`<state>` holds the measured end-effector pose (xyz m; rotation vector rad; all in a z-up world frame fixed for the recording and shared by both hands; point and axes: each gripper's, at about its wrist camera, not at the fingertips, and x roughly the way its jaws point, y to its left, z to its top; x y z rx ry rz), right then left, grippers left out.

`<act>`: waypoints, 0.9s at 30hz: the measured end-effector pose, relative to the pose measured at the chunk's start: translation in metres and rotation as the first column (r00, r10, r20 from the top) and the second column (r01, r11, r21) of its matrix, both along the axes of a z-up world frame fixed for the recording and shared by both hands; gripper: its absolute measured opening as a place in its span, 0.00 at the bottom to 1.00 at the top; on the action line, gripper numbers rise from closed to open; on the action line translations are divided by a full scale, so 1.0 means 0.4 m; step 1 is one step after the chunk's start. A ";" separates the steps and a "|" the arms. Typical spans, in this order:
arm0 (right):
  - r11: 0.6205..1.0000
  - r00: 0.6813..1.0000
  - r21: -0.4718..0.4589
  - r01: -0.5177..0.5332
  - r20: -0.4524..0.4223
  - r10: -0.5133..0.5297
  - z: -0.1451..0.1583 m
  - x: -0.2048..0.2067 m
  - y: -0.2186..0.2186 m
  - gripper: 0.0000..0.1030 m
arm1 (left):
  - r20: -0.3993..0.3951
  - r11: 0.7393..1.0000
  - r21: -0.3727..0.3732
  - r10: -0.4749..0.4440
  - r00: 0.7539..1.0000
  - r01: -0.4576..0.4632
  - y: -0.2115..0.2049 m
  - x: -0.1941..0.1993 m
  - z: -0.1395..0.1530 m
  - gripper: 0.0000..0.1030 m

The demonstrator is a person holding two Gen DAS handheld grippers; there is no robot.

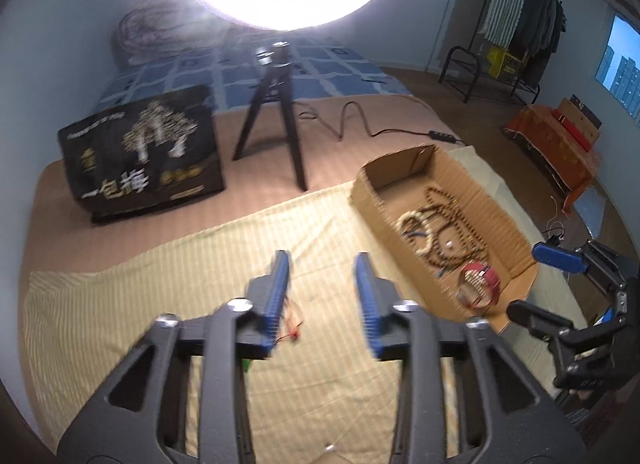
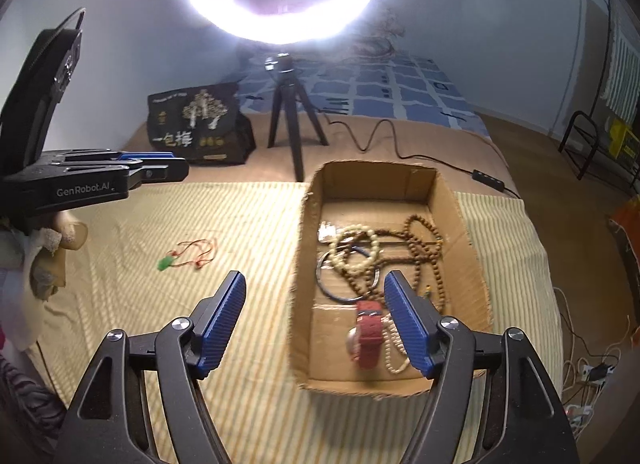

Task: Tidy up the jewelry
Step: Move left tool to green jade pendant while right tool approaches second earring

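Note:
A red-cord necklace with a green pendant point(image 2: 192, 256) lies on the striped cloth, left of the cardboard box point(image 2: 308, 223); in the left wrist view its cord point(image 1: 294, 324) shows just beside my left finger. The box point(image 1: 496, 199) holds brown bead strands point(image 2: 424, 252), a cream bead bracelet point(image 2: 360, 240), a metal bangle point(image 2: 332, 284) and a red watch point(image 2: 368, 332). My left gripper point(image 1: 324, 264) is open and empty above the cloth. My right gripper point(image 2: 316, 284) is open and empty, over the box's near left edge.
A ring light on a black tripod point(image 2: 294, 119) stands behind the box, its cable point(image 2: 384, 135) trailing right. A black printed bag point(image 2: 196, 127) sits at the back left. The striped cloth point(image 2: 240, 223) covers the bed.

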<state>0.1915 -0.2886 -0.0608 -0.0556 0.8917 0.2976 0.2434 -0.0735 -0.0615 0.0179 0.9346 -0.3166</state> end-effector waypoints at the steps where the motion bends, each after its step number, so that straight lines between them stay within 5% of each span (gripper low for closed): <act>1: 1.000 1.000 -0.006 -0.005 0.000 0.005 -0.002 -0.006 0.012 0.69 | -0.005 1.000 0.001 0.007 1.000 -0.007 0.021 -0.005 -0.006 0.37; 11: 0.995 0.995 0.000 -0.097 0.004 0.097 -0.031 -0.064 0.139 0.69 | -0.087 0.996 -0.032 0.079 0.993 -0.082 0.168 -0.020 -0.089 0.37; 27: 0.966 0.958 0.004 -0.259 -0.130 0.257 -0.162 -0.128 0.287 0.69 | -0.209 0.999 0.035 0.031 0.977 -0.025 0.168 -0.037 -0.226 0.37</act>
